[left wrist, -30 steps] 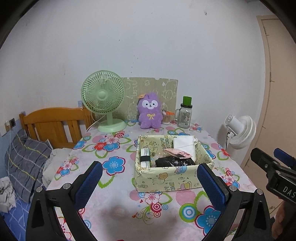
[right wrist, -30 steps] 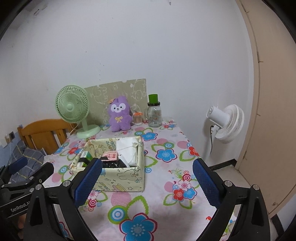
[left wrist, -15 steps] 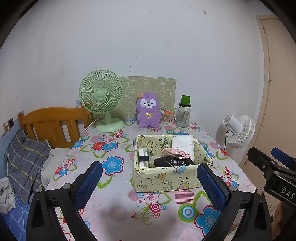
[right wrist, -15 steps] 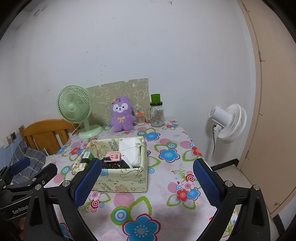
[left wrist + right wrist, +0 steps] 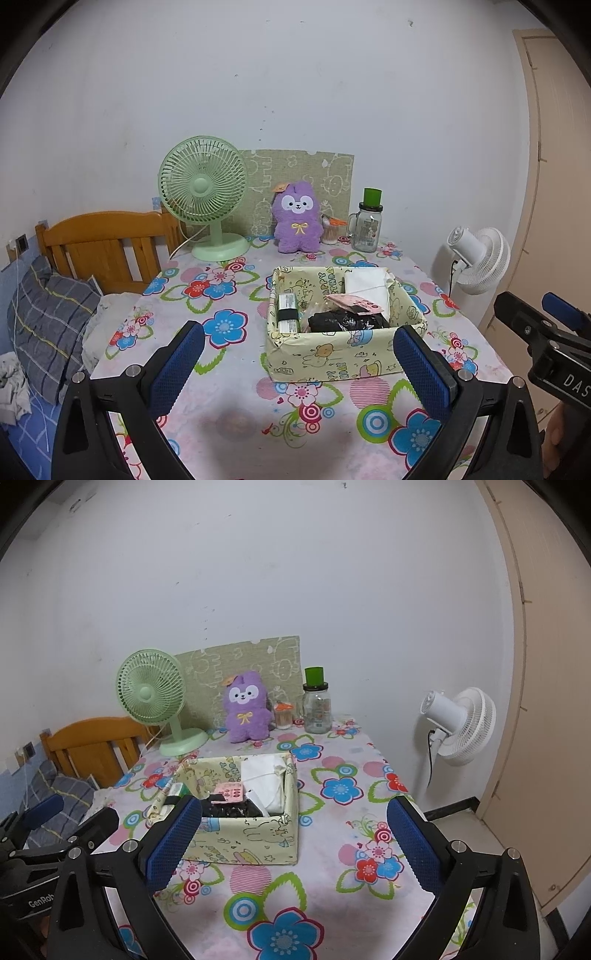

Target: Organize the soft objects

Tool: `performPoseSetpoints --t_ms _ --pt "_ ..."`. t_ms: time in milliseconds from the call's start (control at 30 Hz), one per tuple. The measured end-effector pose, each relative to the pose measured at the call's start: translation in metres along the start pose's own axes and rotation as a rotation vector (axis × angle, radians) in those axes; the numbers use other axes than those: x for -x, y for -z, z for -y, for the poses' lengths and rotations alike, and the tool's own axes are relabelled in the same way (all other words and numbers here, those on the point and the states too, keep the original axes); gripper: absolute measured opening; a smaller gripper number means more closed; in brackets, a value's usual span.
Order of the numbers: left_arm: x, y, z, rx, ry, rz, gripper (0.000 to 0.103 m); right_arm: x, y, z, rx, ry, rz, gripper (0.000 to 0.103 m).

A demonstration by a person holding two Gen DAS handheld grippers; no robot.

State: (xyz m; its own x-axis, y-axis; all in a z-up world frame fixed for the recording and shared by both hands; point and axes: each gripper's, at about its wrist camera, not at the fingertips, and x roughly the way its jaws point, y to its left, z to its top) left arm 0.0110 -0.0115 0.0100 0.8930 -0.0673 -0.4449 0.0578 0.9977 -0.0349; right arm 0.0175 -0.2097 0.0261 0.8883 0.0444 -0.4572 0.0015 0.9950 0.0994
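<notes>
A cream cartoon-print fabric box (image 5: 332, 360) (image 5: 255, 836) sits mid-table, holding a white folded cloth (image 5: 367, 286), a black bundle (image 5: 343, 321), a pink card and a small banded pack. A purple plush toy (image 5: 296, 223) (image 5: 246, 712) stands upright at the back of the table against a green patterned board. My left gripper (image 5: 295, 365) hangs open above the near table edge, in front of the box, holding nothing. My right gripper (image 5: 291, 845) is open too, just right of the box front, with nothing between its fingers.
A green desk fan (image 5: 207, 195) stands back left, a glass jar with a green lid (image 5: 367, 225) and a small cup back right. A white fan (image 5: 458, 725) stands off the table's right side. A wooden headboard (image 5: 99, 240) and a pillow lie left.
Both grippers have drawn back and up slightly, so the table and box sit a little lower and farther in view. Nothing on the table has moved.
</notes>
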Motion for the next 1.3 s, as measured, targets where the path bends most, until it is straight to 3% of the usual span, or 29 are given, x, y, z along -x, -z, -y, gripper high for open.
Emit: performPoseSetpoints --t_ms 1300 --pt "-0.0054 -0.0018 -0.001 0.001 -0.001 -0.007 0.103 -0.0092 0.0043 -0.0076 0.03 0.004 -0.027 0.102"
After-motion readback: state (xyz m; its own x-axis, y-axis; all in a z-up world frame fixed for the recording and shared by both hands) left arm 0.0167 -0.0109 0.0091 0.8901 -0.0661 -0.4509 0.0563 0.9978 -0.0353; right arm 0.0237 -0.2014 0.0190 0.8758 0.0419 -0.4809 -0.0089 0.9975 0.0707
